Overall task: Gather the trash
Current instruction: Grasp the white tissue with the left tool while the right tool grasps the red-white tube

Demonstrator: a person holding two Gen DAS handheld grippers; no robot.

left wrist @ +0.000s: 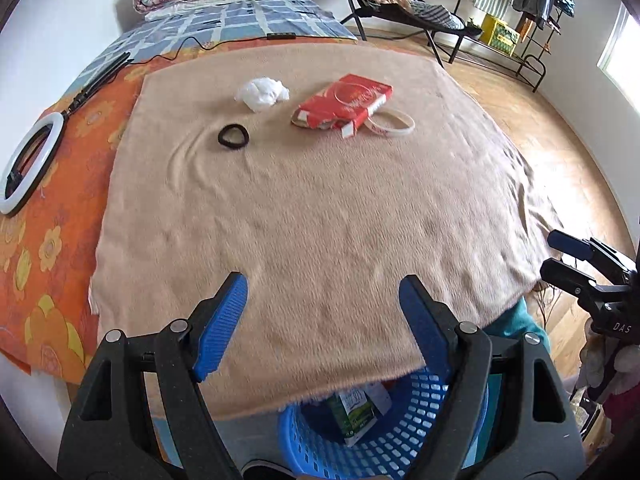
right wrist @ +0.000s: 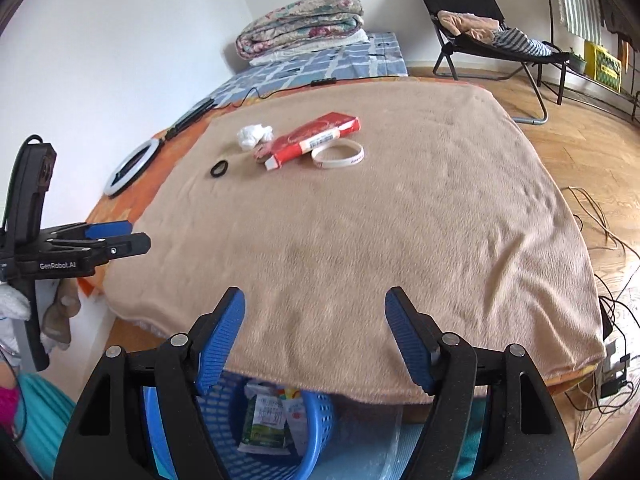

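On the tan blanket lie a crumpled white tissue, a torn red carton, a white wristband and a black hair tie. A blue mesh basket below the blanket's near edge holds a green carton and wrappers. My left gripper is open over the near edge, nothing between its fingers. My right gripper is open too, also empty, and shows at the right edge of the left wrist view.
A ring light on its stand lies on the orange floral sheet at the left. Folded quilts sit at the bed's far end. A folding chair and a clothes rack stand on the wood floor. Cables trail at the right.
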